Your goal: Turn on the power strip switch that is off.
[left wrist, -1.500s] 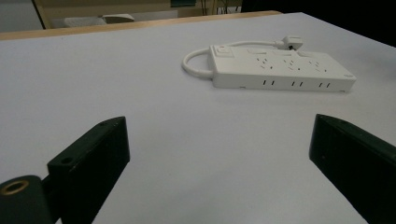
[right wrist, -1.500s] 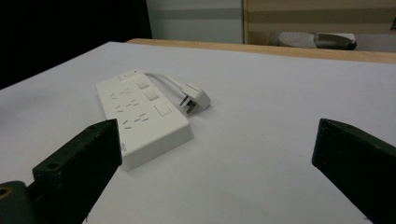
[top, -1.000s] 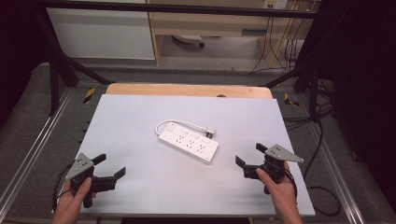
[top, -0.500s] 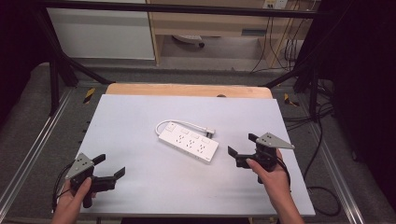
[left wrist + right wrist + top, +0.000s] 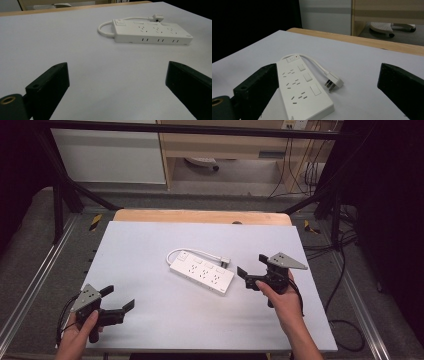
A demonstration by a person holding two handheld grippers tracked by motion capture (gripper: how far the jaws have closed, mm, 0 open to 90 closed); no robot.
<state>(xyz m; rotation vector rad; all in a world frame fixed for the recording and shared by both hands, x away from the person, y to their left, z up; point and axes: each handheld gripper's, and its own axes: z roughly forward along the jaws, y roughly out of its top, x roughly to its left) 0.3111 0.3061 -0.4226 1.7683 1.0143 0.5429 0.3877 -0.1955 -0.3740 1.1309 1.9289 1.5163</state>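
A white power strip (image 5: 202,274) lies flat near the middle of the white table (image 5: 150,245), its short cord curling back to a plug (image 5: 226,261) beside it. My right gripper (image 5: 250,265) is open just right of the strip's near end, held by a hand, with nothing between its jaws. In the right gripper view the strip (image 5: 302,87) and plug (image 5: 334,83) lie close ahead of the open gripper (image 5: 329,68). My left gripper (image 5: 119,297) stands open at the front left corner. In the left gripper view the strip (image 5: 152,32) lies far beyond the open gripper (image 5: 117,67).
A wooden strip (image 5: 200,216) runs along the table's far edge. Metal rails (image 5: 30,290) flank the table on both sides. Cables (image 5: 340,270) hang at the right, and shelving (image 5: 240,145) stands behind.
My right gripper has moved forward and left, closing in on the power strip's near end. The left gripper and the strip have stayed put.
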